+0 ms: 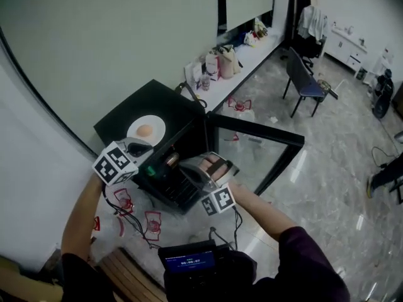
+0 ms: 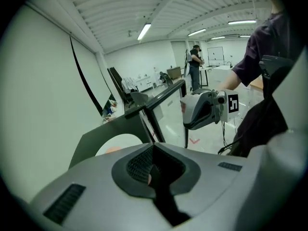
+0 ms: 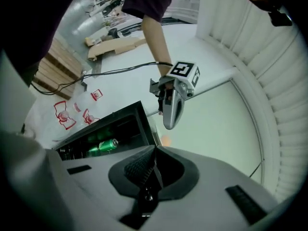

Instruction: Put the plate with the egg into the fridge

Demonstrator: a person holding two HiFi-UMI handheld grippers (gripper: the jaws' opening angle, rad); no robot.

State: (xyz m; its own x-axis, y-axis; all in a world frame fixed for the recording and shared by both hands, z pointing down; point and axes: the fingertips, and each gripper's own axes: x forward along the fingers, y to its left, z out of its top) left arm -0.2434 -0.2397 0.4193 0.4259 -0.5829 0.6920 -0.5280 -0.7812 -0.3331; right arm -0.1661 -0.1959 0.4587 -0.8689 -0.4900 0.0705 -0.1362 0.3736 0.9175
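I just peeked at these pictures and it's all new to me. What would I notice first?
A white plate with an egg on it sits on top of a small black fridge, whose glass door stands wide open. Close in front, a person holds the left gripper and the right gripper, both with fingers shut on nothing. Inside the fridge lies a green can.

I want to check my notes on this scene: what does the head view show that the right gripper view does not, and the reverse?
Only the head view shows clearly: the white plate with the egg on top of the black fridge, the glass door standing open, and a chair. Only the right gripper view: a green can lying inside the fridge. Both: the fridge, the left claw, which is shut, and red marks on the floor.
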